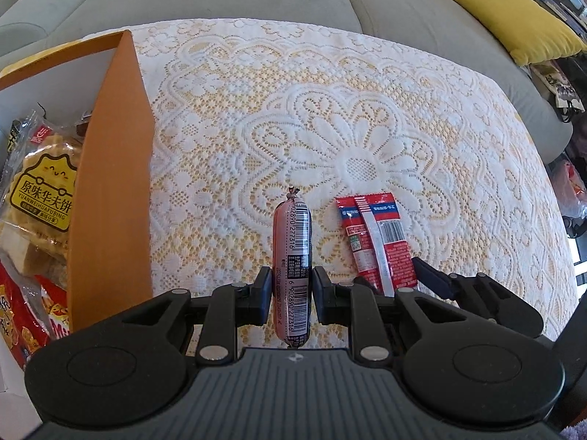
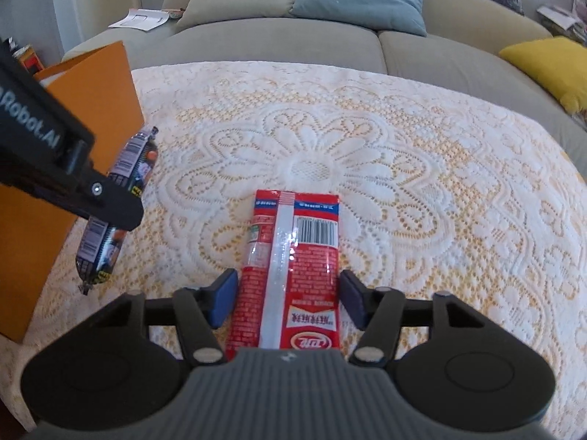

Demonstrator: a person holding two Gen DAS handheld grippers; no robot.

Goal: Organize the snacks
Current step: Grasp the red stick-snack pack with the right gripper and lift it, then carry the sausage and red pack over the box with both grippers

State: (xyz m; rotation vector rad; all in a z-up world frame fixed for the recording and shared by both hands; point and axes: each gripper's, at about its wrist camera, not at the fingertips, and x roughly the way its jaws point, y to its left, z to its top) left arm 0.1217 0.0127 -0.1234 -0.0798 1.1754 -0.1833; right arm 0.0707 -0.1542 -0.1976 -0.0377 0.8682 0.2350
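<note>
My left gripper (image 1: 292,289) is shut on a pink sausage stick (image 1: 292,253) with barcodes, held above the lace cloth just right of the orange box. The sausage also shows in the right wrist view (image 2: 117,201), hanging clear of the table in the left gripper's fingers (image 2: 110,205). A red snack packet (image 2: 293,267) lies flat on the cloth. My right gripper (image 2: 286,300) is open, with one blue pad on each side of the packet and a small gap to each. The packet also shows in the left wrist view (image 1: 378,238).
An orange box (image 1: 113,183) stands open at the left with waffle and red snack bags (image 1: 40,190) inside. The table wears a white lace cloth (image 2: 403,183). A grey sofa (image 2: 293,36) with cushions and a yellow pillow (image 2: 550,69) is behind.
</note>
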